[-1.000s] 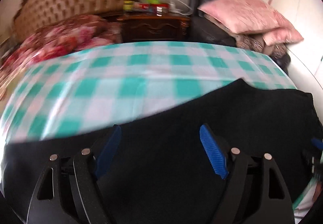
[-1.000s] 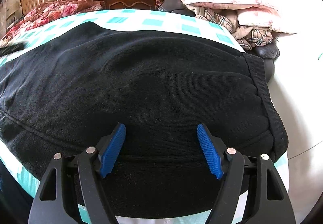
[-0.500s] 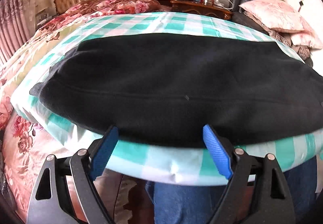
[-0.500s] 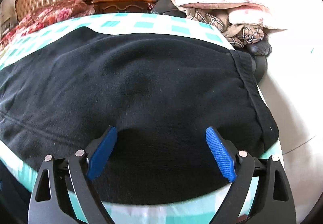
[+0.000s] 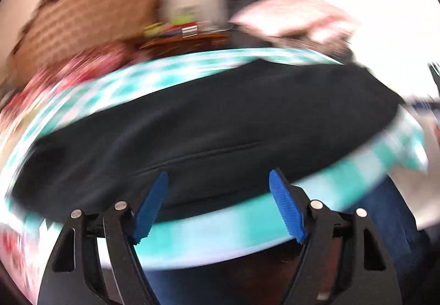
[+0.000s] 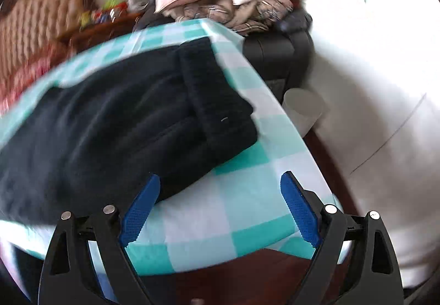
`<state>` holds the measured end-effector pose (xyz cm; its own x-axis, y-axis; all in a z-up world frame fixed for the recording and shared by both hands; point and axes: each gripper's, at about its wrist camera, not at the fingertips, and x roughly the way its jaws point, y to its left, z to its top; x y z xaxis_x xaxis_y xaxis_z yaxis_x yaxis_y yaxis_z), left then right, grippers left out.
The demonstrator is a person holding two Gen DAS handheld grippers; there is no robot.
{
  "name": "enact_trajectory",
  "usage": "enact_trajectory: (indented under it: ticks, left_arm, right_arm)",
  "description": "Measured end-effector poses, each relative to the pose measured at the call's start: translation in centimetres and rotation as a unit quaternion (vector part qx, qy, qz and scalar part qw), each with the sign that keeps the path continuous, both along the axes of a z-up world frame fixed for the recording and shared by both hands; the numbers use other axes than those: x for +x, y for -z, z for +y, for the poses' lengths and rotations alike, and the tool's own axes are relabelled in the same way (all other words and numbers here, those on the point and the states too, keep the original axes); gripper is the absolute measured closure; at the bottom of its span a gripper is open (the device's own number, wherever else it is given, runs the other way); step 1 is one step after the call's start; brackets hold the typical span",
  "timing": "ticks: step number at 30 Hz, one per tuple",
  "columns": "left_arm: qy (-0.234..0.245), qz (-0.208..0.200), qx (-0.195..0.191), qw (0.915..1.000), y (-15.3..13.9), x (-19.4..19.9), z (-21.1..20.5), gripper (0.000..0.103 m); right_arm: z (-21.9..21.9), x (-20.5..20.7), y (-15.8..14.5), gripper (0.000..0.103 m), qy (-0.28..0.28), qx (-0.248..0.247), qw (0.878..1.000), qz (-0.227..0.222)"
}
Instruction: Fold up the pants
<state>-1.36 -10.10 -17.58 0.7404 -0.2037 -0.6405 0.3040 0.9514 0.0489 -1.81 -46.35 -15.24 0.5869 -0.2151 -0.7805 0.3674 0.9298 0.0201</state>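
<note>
Pants (image 6: 132, 117) beyond gaping right claw (image 6: 220, 206).

Both views low over black pants (image 5: 209, 123).

Motion blur smears the frame. The black pants (image 5: 220, 123) lie spread across the middle on a teal checked cloth (image 5: 209, 230). At the bottom, the left claw (image 5: 218, 207) stands wide apart, empty, its blue fingertips (image 5: 286, 208) over the pants' near edge.
</note>
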Motion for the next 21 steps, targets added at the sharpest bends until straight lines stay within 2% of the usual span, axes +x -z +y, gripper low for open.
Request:
enact_trajectory:
  ticks: [1,2,3,4,8,11,13,15,18,20,21]
  left_arm:
    - [0.052,-0.008,0.016,0.9985,0.0,-0.2,-2.9,0.03]
    - [0.081,-0.014,0.028,0.9962,0.2,-0.4,-4.7,0.03]
    - [0.112,-0.023,0.048,0.9923,0.4,-0.6,-6.9,0.03]
    - [0.148,-0.032,0.071,0.986,0.7,-0.8,-9.4,0.03]
    - [0.219,-0.061,0.125,0.9659,1.9,-1.1,-15.5,0.034]
    - [0.249,-0.06,0.148,0.9552,3.5,-0.5,-18.8,0.046]
    - [0.254,-0.067,0.15,0.9531,3.7,0.0,-19.7,0.061]
    - [0.246,-0.066,0.142,0.9564,3.4,0.7,-20.6,0.072]
    - [0.248,-0.065,0.125,0.9584,2.8,1.0,-20.9,0.072]
    - [0.249,-0.064,0.127,0.958,2.9,0.7,-21.3,0.067]
    - [0.25,-0.063,0.124,0.9582,2.8,0.6,-21.3,0.06]
  right_arm:
    - [-0.9,0.4,-0.1,0.017,-0.002,0.027,1.0,-0.007]
    - [-1.6,0.9,0.0,0.017,-0.003,0.048,0.999,-0.006]
    - [-2.4,1.8,0.4,0.017,-0.002,0.066,0.998,0.003]
    - [-2.8,2.3,0.6,0.022,0.001,0.072,0.997,0.005]
    - [-3.5,3.9,0.5,0.061,0.0,0.095,0.995,0.008]
    - [-3.1,4.6,-0.5,0.08,-0.012,0.084,0.996,-0.002]
    - [-2.4,5.3,-1.7,0.082,-0.027,0.066,0.997,-0.016]
    - [-1.9,6.0,-3.1,0.084,-0.046,0.048,0.997,-0.042]
    - [-1.2,6.5,-5.0,0.085,-0.077,0.026,0.993,-0.088]
    - [-1.4,7.4,-4.3,0.085,-0.076,0.02,0.994,-0.08]
    - [-1.7,8.0,-3.2,0.085,-0.075,0.014,0.995,-0.068]
